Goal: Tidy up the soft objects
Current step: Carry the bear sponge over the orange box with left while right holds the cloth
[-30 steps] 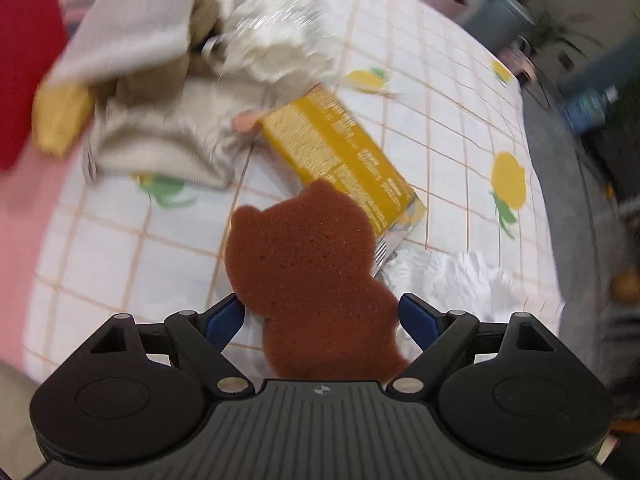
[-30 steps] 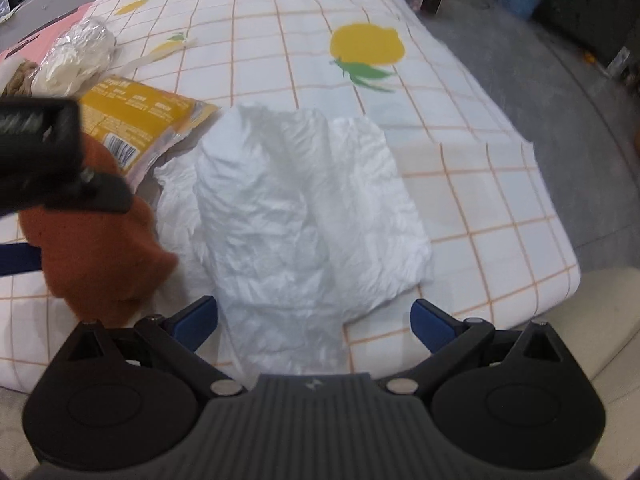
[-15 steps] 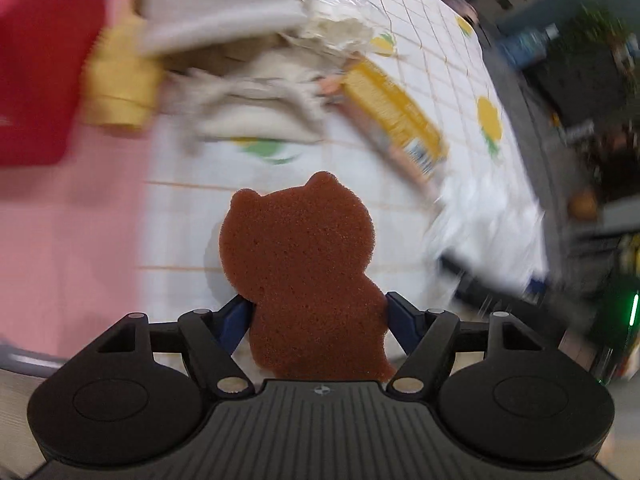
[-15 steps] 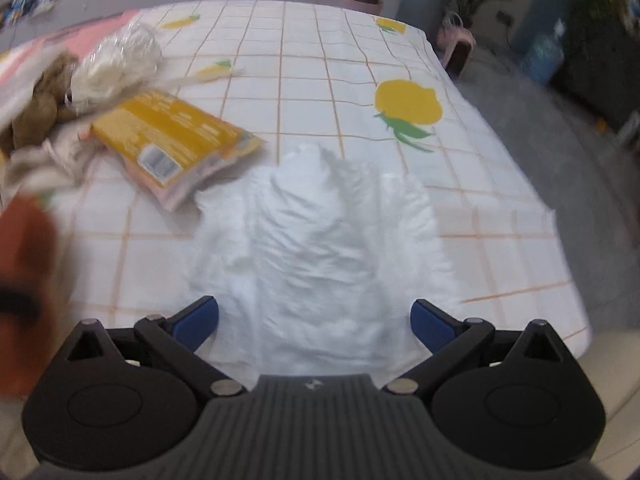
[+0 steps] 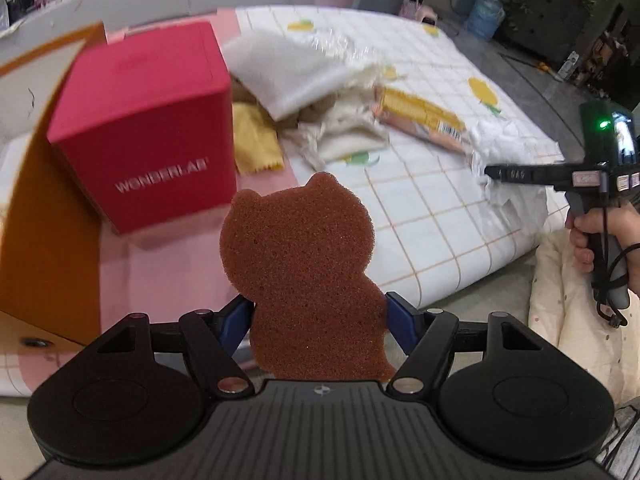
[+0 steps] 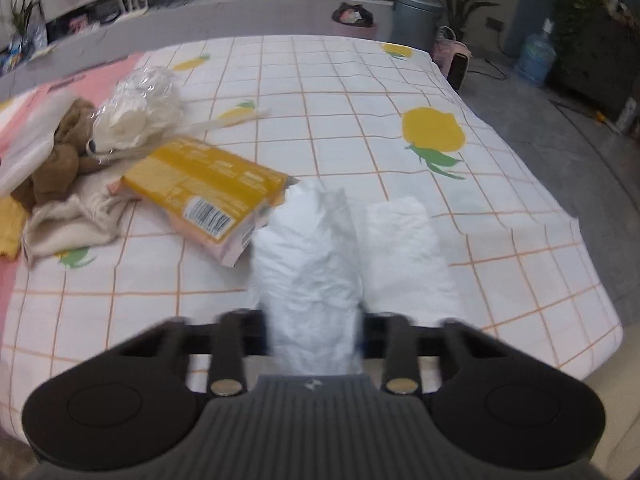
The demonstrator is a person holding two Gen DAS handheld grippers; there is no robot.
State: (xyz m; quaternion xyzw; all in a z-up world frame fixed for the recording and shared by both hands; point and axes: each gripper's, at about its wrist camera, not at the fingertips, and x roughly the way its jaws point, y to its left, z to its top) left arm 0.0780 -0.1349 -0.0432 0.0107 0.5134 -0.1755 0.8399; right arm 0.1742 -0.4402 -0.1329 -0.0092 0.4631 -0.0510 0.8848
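My left gripper is shut on a brown bear-shaped sponge and holds it above the table's near edge, in front of a red box. My right gripper is shut on a bunched white crinkled cloth at the front of the tablecloth; it also shows in the left wrist view, at the right. A pile of soft things lies beyond: a yellow pack, a brown plush, a cream cloth and a wrapped white bundle.
An orange cardboard flap stands left of the red box. A yellow cloth lies beside the box. The tablecloth has a grid and lemon print. A bin, a water bottle and plants stand on the floor beyond.
My left gripper has lifted the sponge and swung left toward the red box. My right gripper has closed on the white cloth and bunched it up.
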